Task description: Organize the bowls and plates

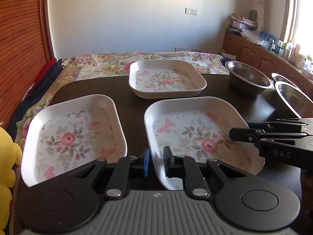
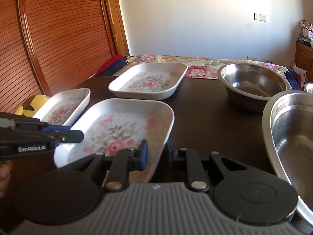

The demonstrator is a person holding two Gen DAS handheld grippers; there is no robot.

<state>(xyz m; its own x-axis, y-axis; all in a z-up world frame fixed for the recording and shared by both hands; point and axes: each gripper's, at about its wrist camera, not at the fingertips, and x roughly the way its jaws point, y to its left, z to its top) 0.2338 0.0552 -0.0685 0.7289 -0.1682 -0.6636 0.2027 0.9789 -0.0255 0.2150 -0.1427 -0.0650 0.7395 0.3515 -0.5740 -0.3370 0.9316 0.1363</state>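
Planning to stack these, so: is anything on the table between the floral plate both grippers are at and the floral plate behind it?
Nothing visible. Only bare dark table lies between the near plate and the far plate. The steel bowl stands right of the far plate, off that line.

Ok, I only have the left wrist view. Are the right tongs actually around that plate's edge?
Observer: Yes. The right tongs straddle the near right rim of the middle plate, one side inside, the other outside, with a gap showing.
Operator: And the steel bowl cut off at my right, anything in it?
Observer: Nothing shows inside the near steel bowl. It sits apart from the plate, with bare table between them.
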